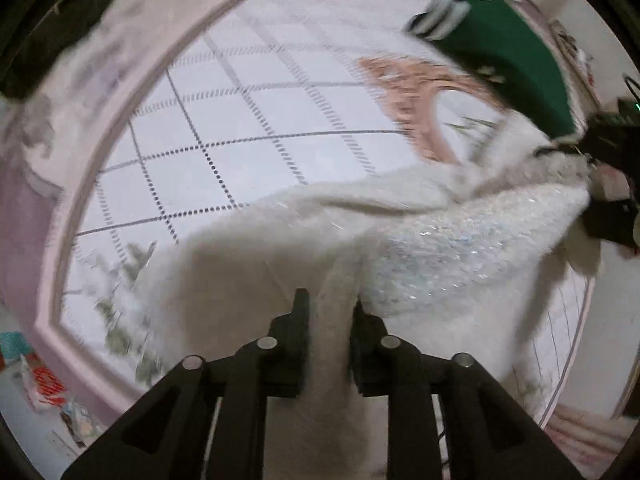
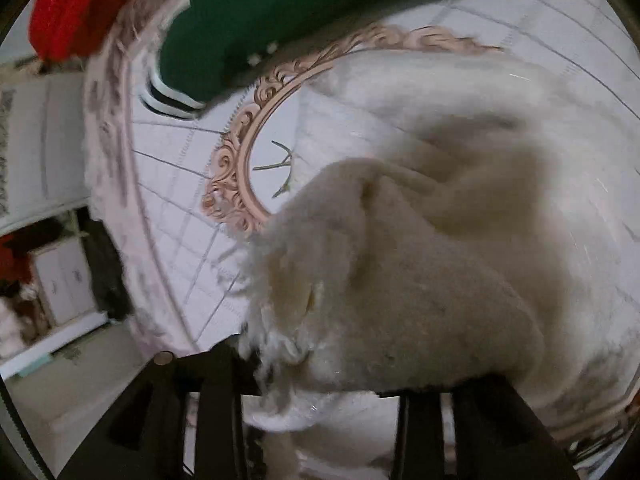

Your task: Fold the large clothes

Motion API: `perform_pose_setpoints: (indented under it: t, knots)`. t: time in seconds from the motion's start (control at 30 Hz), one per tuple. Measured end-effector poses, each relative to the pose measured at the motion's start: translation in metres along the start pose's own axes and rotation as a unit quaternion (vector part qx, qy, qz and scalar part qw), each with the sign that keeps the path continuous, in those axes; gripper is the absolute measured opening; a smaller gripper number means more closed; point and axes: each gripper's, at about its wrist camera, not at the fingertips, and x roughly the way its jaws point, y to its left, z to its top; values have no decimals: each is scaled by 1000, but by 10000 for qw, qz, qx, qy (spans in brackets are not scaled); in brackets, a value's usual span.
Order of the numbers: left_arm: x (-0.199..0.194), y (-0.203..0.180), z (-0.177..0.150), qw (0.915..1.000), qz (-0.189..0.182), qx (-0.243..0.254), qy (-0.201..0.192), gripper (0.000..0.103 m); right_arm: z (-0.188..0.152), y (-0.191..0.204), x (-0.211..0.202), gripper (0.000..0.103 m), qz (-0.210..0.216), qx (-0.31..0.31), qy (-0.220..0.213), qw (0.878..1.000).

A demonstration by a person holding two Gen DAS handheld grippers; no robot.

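A: Start close in — what does the left gripper (image 1: 329, 312) have?

B: Its black jaws are nipped onto a bunched ridge of the fluffy cream-white fleece garment (image 1: 400, 248), which runs out from the fingers in a lifted sheet, one panel glinting with a sequin-like sheen.

A: And the right gripper (image 2: 308, 364)?

B: Buried. In the right wrist view the fleece garment (image 2: 420, 280) is heaped over the fingers with a frayed, tufted edge at the left finger. It looks to be gripping cloth, but I cannot tell how the jaws stand.

A: Where does the garment sit?

B: Held up between the two grippers, over the middle of a pale quilted bedspread with a dotted grid and a pink border (image 1: 280, 92), its far part draping near the ornate peach scroll medallion (image 2: 240, 152).

A: Beyond it?

B: A dark green garment with striped ribbed cuffs (image 1: 500, 52) lies toward the bedspread's far edge, and a red knitted item (image 2: 80, 4) past that at the border.

A: Progress?

B: Early, I'd judge — the cream piece is rumpled, no clean fold is visible, and the green and red items look unfolded.
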Motion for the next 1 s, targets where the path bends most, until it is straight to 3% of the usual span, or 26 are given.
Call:
perform_pose_setpoints:
  t: [0.03,0.07,0.1,0.17,0.23,0.33,0.4,0.47,0.53,0.57,0.6,0.73,0.8,0.87,0.93,0.97,1.0]
  knots:
    - [6,9,6,9998,-131,-135,67,25,8,5,13,46,-64,19,100,9999]
    - [11,21,12,9988,-333,-348,127,28,13,8,21,59,5,82,193,9998]
    - [9,30,16,9974,-484,-528,92,34,16,10,25,78,186,137,259,9994]
    - [0,43,18,9955,-607,-731,-58,42,14,14,17,94,820,104,220,9963]
    - [-14,55,16,9935,-632,-921,-213,58,7,18,5,94,1130,-102,176,9934]
    - [-38,65,6,9908,-622,-1123,-419,61,-16,7,-33,94,1635,-239,-101,9862]
    - [-46,63,2,9915,-543,-1084,-463,66,-30,-4,-58,94,1493,-323,-428,9873]
    - [-53,52,-4,9934,-508,-880,-530,66,-42,-15,-79,92,826,-426,-931,9913]
    - [-52,37,-7,9943,-529,-707,-594,68,-46,-18,-77,76,606,-461,-1060,9914]
    - [-46,28,-6,9948,-570,-600,-599,71,-40,-15,-65,46,483,-503,-977,9928]
    - [-38,20,-4,9958,-554,-496,-531,79,-32,-10,-55,33,303,-527,-999,9931]
    - [-10,-1,1,9988,-251,-175,-369,79,18,27,-14,33,-388,-1113,-1388,9833]
    - [-2,-7,2,9991,-236,-145,-330,80,42,40,-3,33,-660,-1245,-1323,9811]
    - [-1,-10,4,9986,-368,-233,-297,80,56,43,-11,33,-418,-1094,-1157,9864]
    - [-5,-14,5,9977,-511,-320,-321,80,48,43,-35,34,-143,-1086,-1311,9853]
    - [-9,-16,5,9973,-559,-334,-340,80,31,39,-59,39,-42,-1169,-1453,9824]
    - [-11,-19,5,9970,-594,-333,-357,80,14,35,-77,54,13,-1237,-1573,9798]
